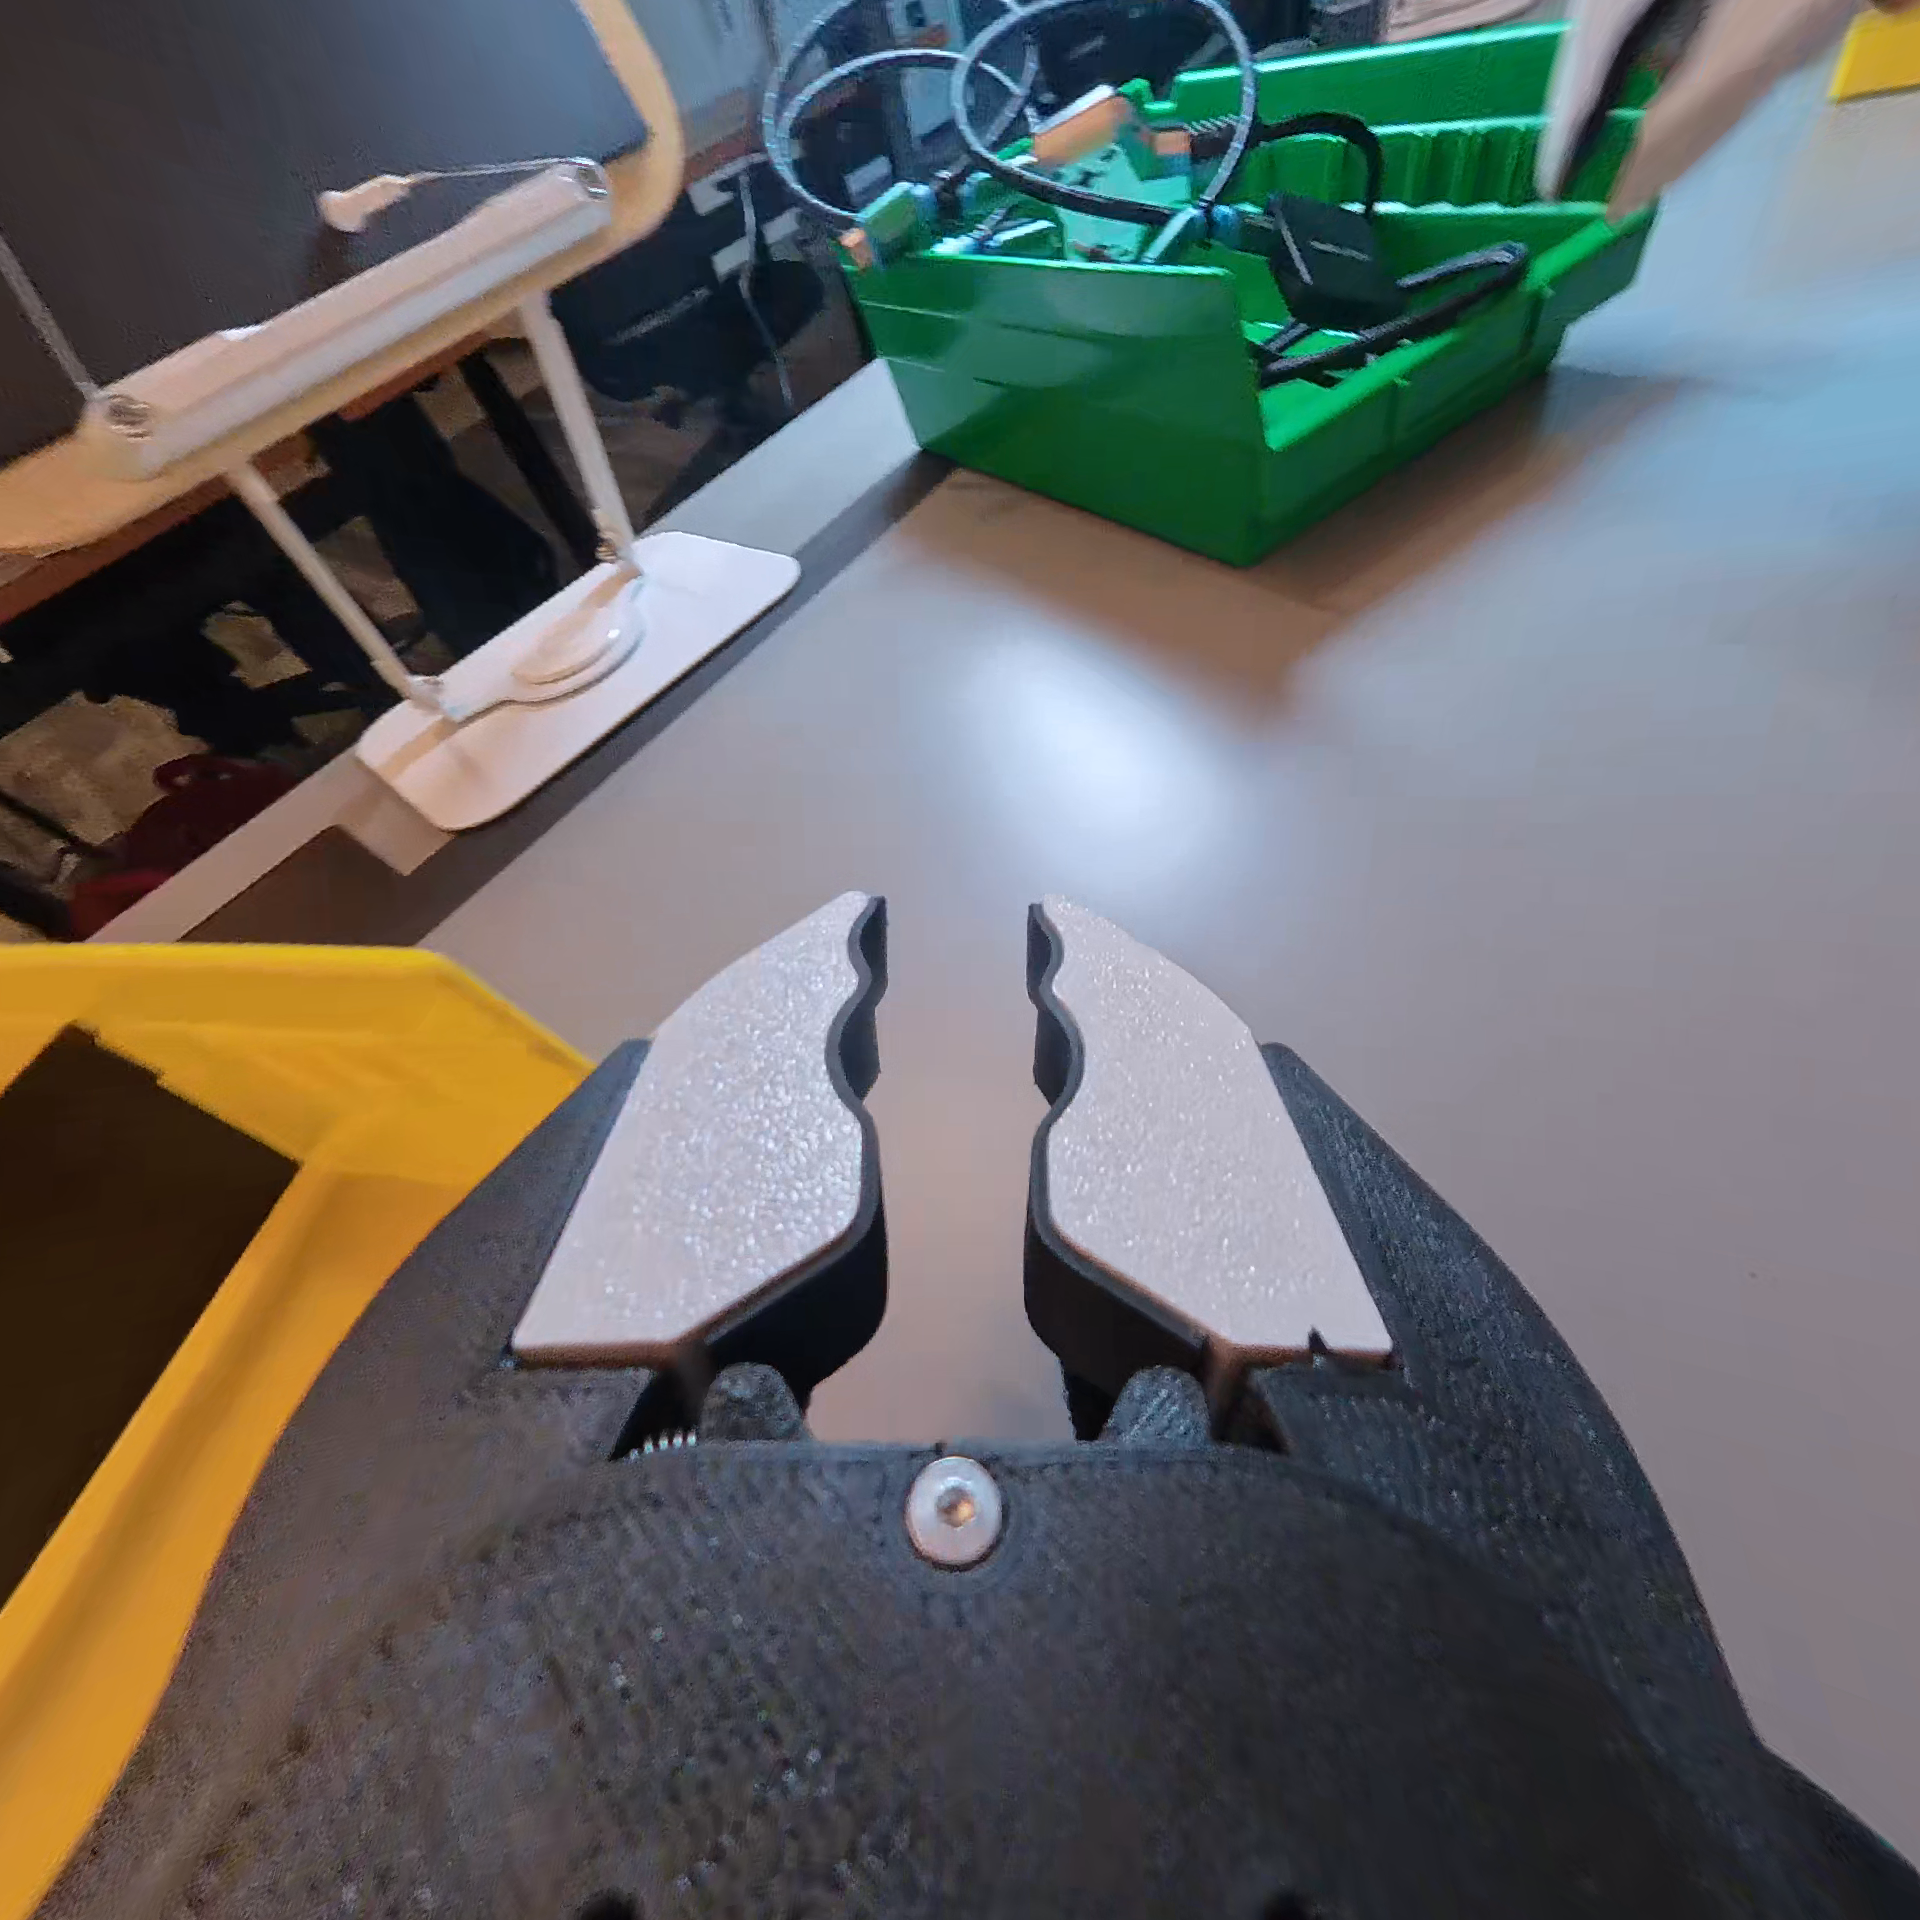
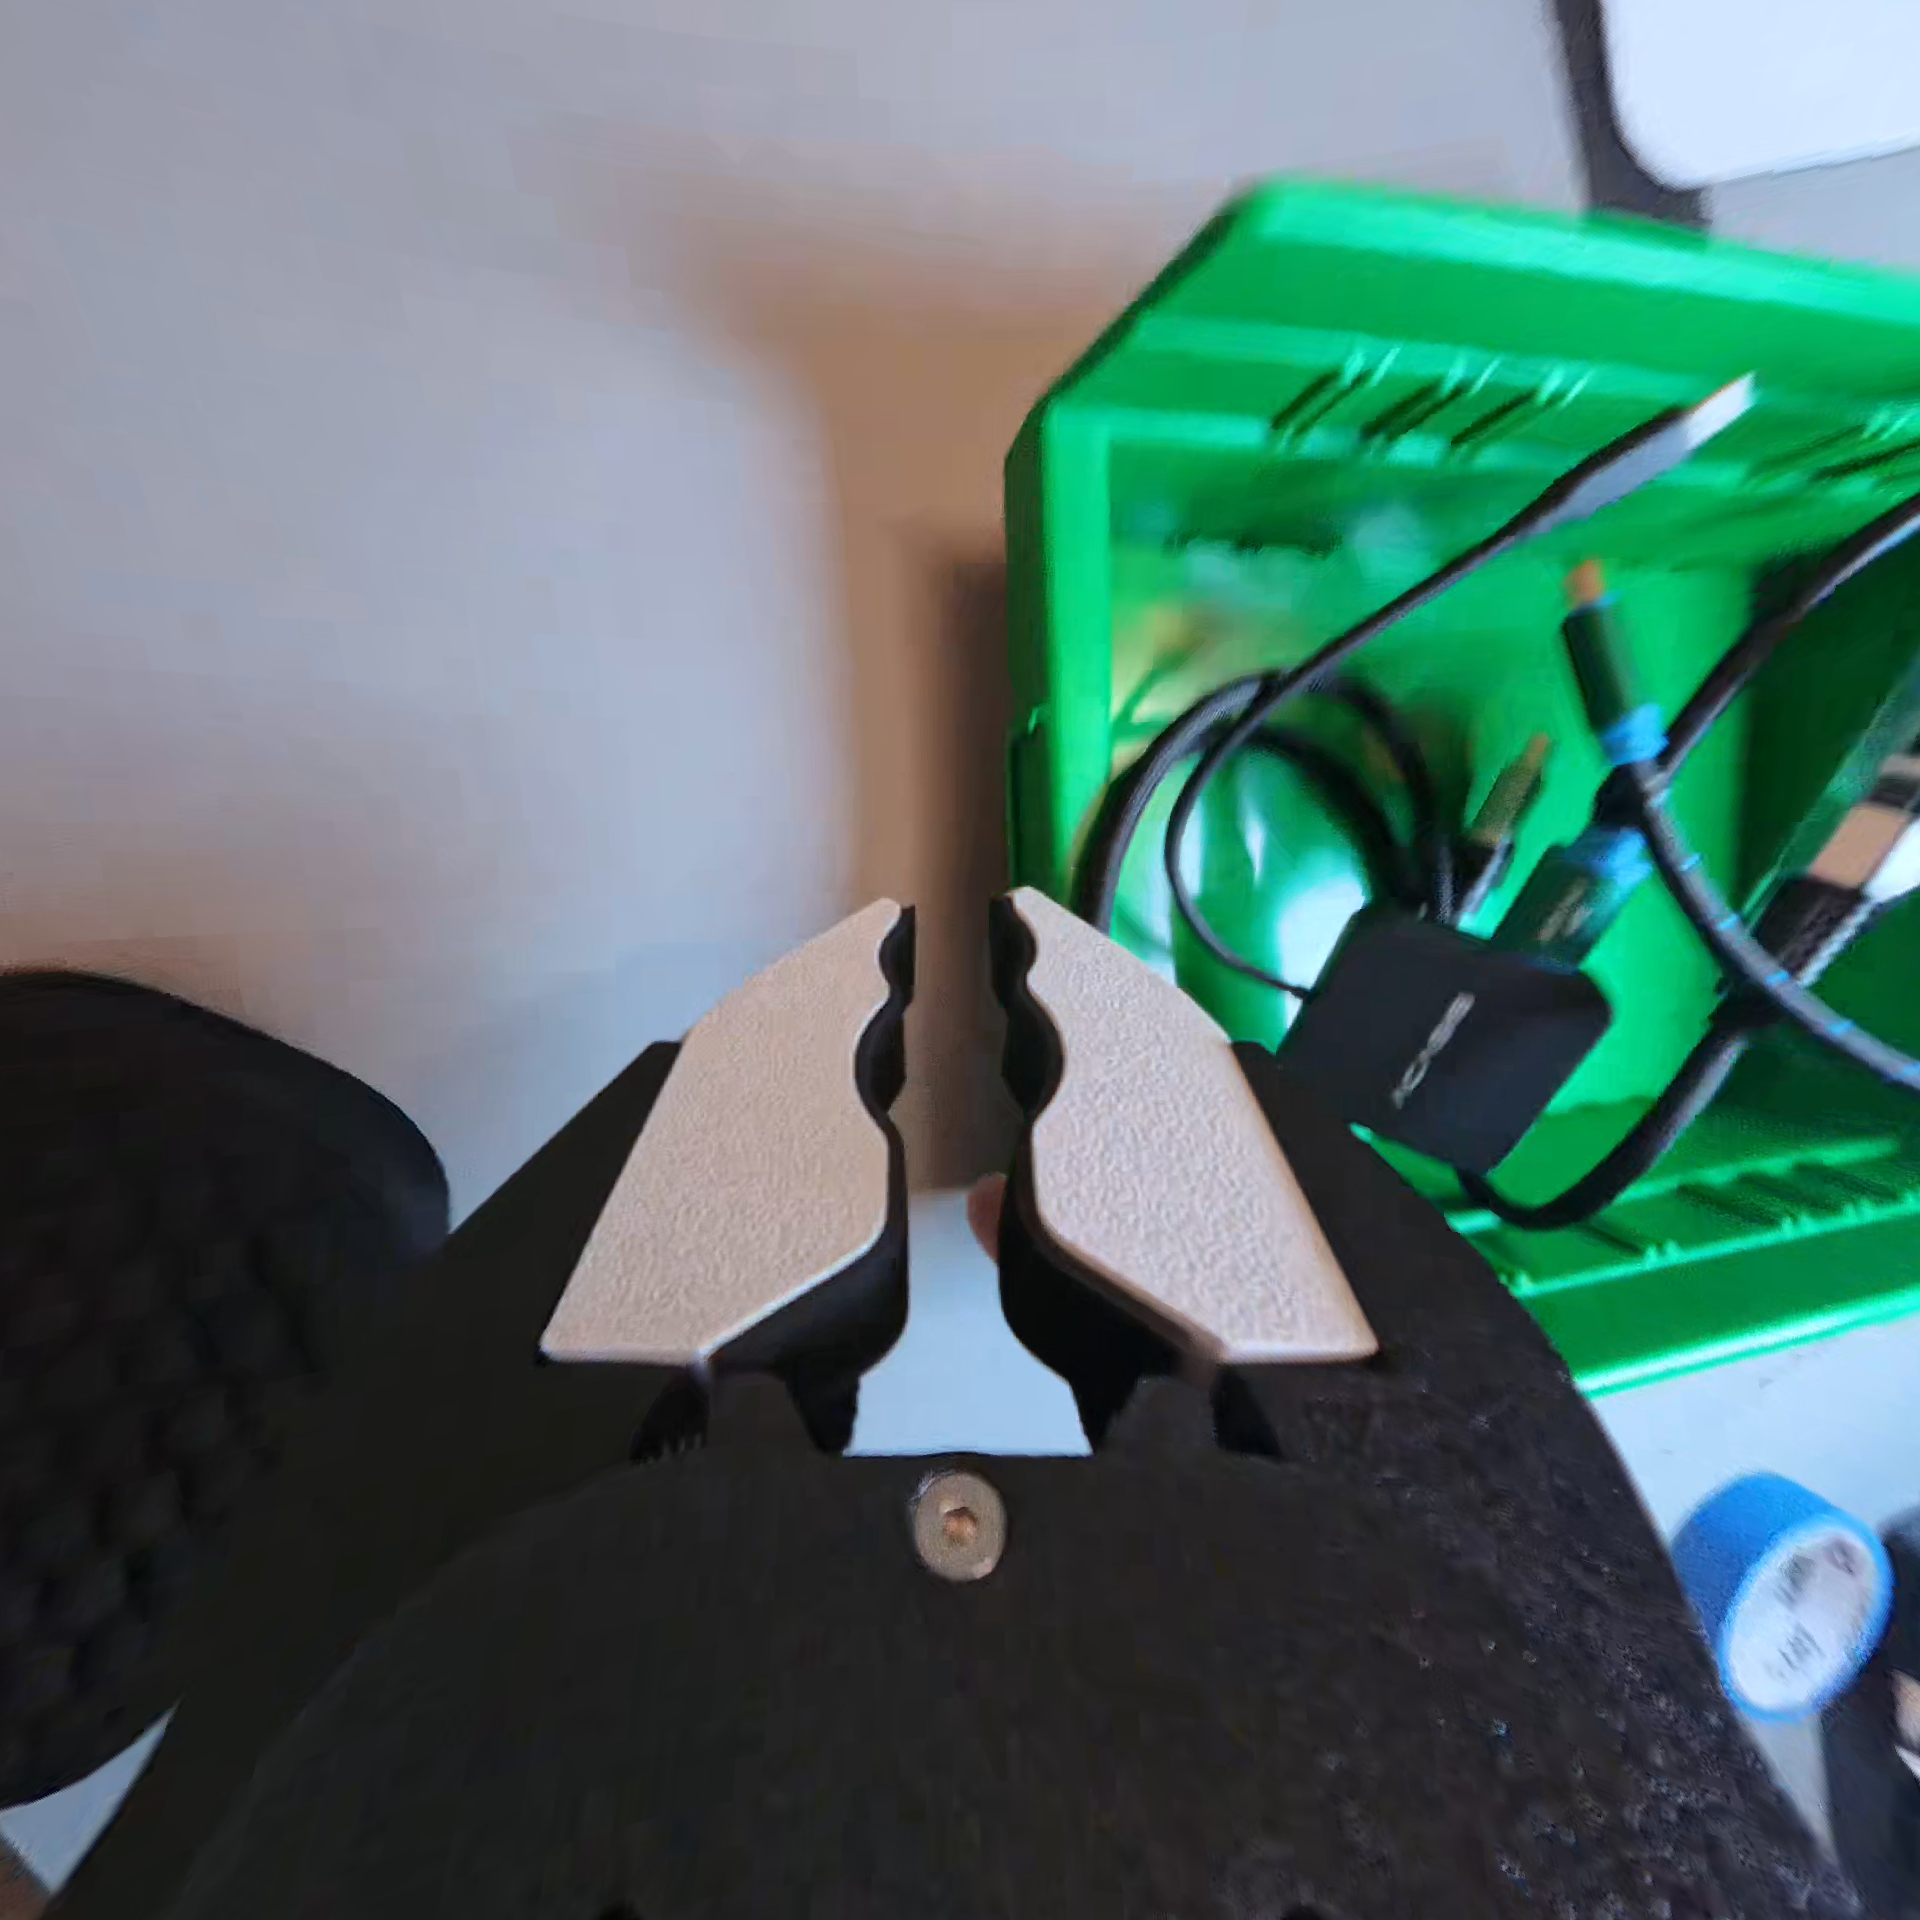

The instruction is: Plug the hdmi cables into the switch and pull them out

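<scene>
A green bin [image 1: 1091,416] stands on the grey table at the far right. It holds a small black switch [image 1: 1325,249] and several braided HDMI cables [image 1: 883,114] looped above it. My left gripper [image 1: 956,925] is open and empty, low over the bare table, well short of the bin. The right gripper's pale fingers [image 1: 1590,104] show blurred above the bin's far right end. In the right wrist view the bin [image 2: 1351,312] lies to the right, with the switch [image 2: 1444,1049] and cables [image 2: 1195,790] inside. My right gripper [image 2: 954,925] is narrowly open and empty, left of the bin.
A yellow bin [image 1: 312,1039] sits close at my lower left. A white desk lamp base [image 1: 623,665] stands on the table's left edge. A blue tape roll [image 2: 1777,1600] lies at the lower right. A black textured object [image 2: 156,1247] is at the left. My right fingertips sit around 30 centimetres from my left ones. My left tips are about 35 centimetres from the black textured object [image 2: 156,1247], my right tips only 20 centimetres.
</scene>
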The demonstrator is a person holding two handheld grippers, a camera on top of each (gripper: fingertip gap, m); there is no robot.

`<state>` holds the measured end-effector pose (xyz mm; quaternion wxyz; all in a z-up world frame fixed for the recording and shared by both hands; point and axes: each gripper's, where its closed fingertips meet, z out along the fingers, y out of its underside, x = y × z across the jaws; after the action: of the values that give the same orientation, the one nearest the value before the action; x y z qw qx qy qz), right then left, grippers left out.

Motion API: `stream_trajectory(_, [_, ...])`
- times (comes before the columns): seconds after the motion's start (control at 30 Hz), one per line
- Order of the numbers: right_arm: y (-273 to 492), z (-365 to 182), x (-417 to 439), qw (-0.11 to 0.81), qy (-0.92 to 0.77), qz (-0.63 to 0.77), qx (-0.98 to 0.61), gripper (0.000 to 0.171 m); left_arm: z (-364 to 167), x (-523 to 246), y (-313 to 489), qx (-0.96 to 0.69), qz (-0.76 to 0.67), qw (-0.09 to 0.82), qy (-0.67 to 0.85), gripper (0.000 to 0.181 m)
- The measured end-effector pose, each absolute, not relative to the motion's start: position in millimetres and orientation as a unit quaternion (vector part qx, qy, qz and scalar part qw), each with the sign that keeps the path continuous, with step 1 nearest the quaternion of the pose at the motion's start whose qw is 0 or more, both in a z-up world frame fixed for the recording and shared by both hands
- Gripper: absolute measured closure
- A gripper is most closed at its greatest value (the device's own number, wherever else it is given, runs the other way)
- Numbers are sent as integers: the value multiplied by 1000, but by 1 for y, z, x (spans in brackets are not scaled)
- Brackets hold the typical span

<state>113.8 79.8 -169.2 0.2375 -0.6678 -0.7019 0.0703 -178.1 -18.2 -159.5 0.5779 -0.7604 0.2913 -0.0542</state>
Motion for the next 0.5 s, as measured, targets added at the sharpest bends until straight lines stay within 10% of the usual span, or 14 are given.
stream_trajectory(0.5, [126, -221, 116, 209, -731, -103, -642, 134, -195, -318, -51, -871, 143, 356, 306, 122])
